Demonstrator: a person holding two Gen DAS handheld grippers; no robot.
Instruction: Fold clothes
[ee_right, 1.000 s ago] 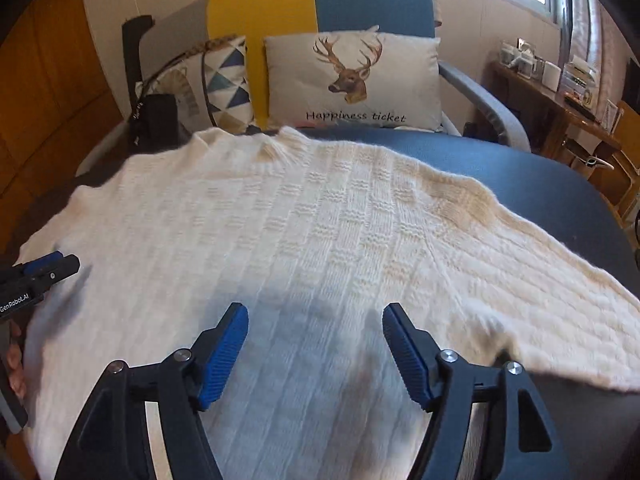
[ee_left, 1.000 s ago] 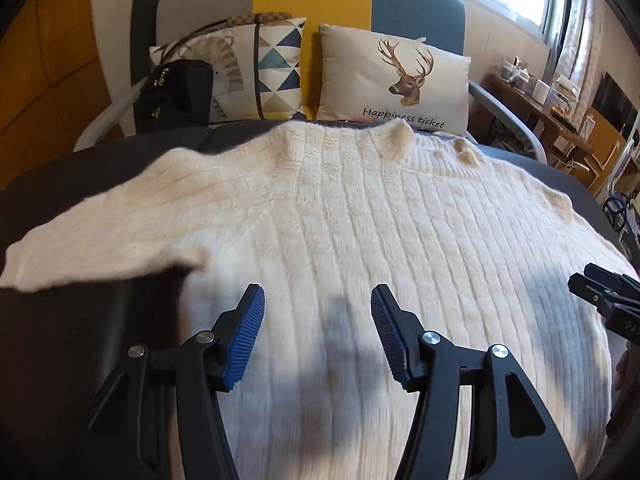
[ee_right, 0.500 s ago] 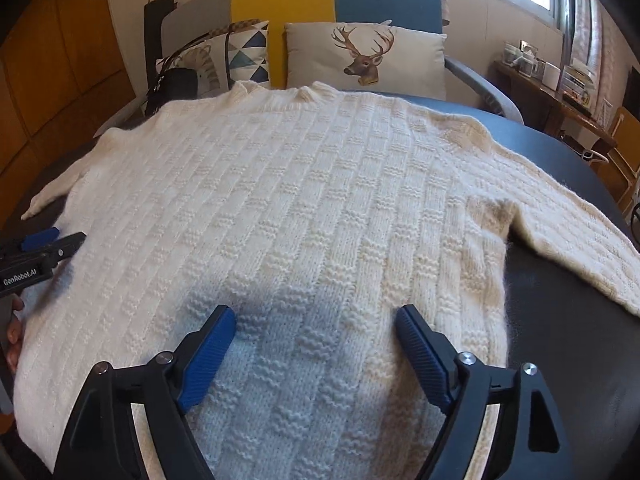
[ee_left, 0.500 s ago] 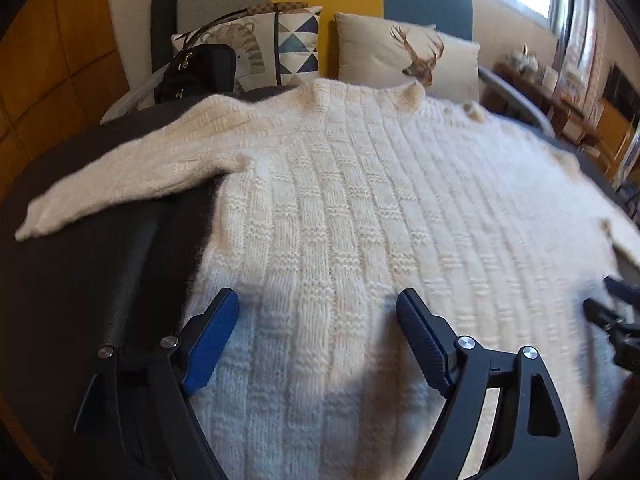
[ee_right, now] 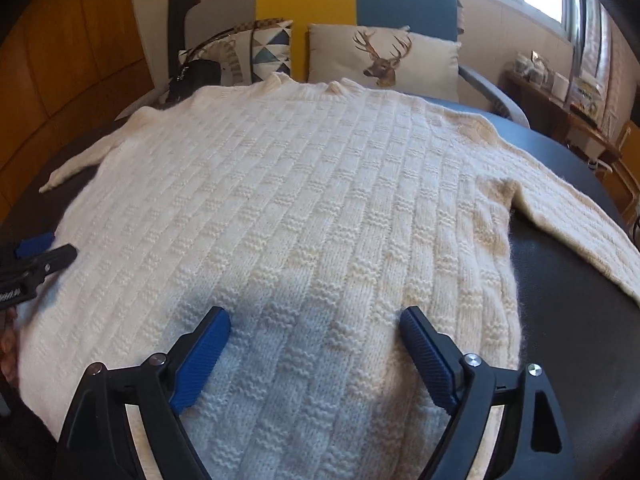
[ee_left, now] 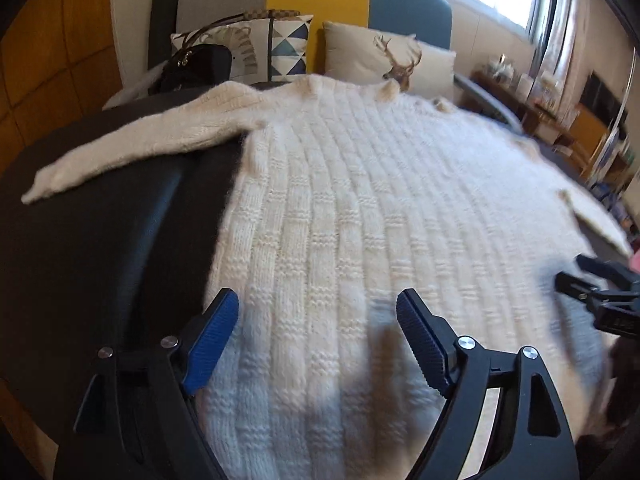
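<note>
The left gripper fills the bottom of its own frame, blue-padded fingers spread wide apart. The right gripper sits likewise at bottom centre, jaws wide. Each one's dark tip also shows at the other frame's edge, mid-height.

A dark round table fills the lower half of both views. Beyond its far edge, at twelve o'clock, stands a sofa with a grey, yellow and blue panelled back. A cream cushion printed with a stag's head leans against it, and just beside that, towards eleven o'clock, a cushion with blue and grey triangles. A black handbag sits at ten o'clock. At two o'clock a wooden sideboard carries what seem to be white cups, blurred.
</note>
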